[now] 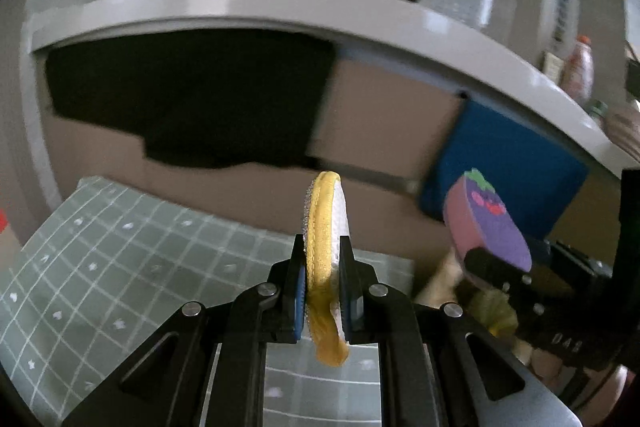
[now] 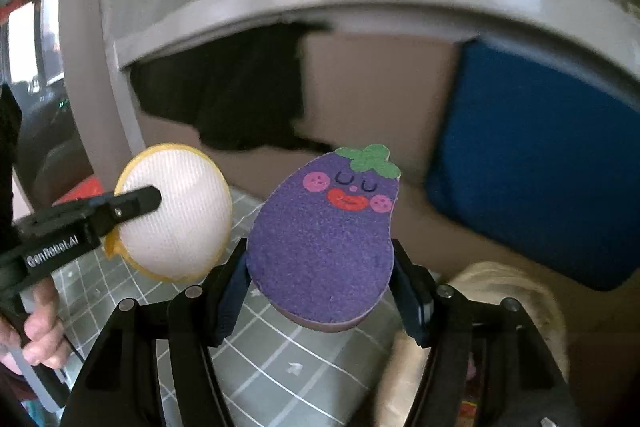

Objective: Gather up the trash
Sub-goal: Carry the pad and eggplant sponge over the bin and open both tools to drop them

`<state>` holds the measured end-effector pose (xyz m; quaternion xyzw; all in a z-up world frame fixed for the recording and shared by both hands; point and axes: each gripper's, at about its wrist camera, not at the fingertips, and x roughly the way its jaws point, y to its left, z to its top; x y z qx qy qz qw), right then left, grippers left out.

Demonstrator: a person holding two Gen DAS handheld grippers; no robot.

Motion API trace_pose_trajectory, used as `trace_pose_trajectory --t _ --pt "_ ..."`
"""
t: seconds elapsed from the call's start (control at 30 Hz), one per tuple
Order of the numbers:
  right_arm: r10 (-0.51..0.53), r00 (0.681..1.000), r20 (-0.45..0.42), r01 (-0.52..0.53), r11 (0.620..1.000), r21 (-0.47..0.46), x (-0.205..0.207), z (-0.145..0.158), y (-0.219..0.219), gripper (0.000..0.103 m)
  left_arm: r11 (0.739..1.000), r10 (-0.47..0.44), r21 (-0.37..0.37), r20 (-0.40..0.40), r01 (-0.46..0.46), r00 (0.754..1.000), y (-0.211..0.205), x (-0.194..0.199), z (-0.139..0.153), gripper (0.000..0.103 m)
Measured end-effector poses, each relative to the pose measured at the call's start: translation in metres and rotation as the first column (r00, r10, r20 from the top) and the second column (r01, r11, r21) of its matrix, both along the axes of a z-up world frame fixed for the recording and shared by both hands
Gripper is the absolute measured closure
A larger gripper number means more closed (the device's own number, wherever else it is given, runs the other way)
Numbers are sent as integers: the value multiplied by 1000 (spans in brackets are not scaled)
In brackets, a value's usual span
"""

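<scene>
Two scrub pads held in the air, one per gripper, over the green grid mat (image 1: 120,267).

Round pad (image 1: 326,247): yellow rim, white mesh face, pinched edge-on and tight in the left gripper (image 1: 323,259). Eggplant sponge (image 2: 324,239): purple, smiling face, green stem, clamped at its sides by the right gripper (image 2: 320,279), jaws set wide. Right view alone shows both faces flat-on, plus a hand (image 2: 36,331) on the left tool; left view shows the sponge's pink underside.

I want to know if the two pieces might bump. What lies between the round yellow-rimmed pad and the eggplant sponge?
Nothing: in the right wrist view a bare gap separates the round pad from the eggplant sponge, with only the gridded mat below.
</scene>
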<state>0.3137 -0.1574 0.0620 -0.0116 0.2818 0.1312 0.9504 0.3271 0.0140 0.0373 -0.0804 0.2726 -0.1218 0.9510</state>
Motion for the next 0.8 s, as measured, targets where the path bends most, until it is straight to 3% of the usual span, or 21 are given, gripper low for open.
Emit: trace_pose_trajectory --t 0.2,0.4,0.6,0.8 --pt "-80 996 48 79 997 23 -31 20 -52 41 993 -116 16 6 116 993 -62 -15 7 89" --pt "-165 985 46 162 985 63 -58 20 -113 41 973 -230 5 -21 230 973 -118 -18 2 89" --pt "-222 975 9 221 971 95 -67 2 -156 41 955 -296 17 -51 297 954 -159 -21 -11 89" --pt "-235 971 -39 237 965 114 -58 -23 -164 41 944 -323 25 -108 328 940 -184 -14 -32 89"
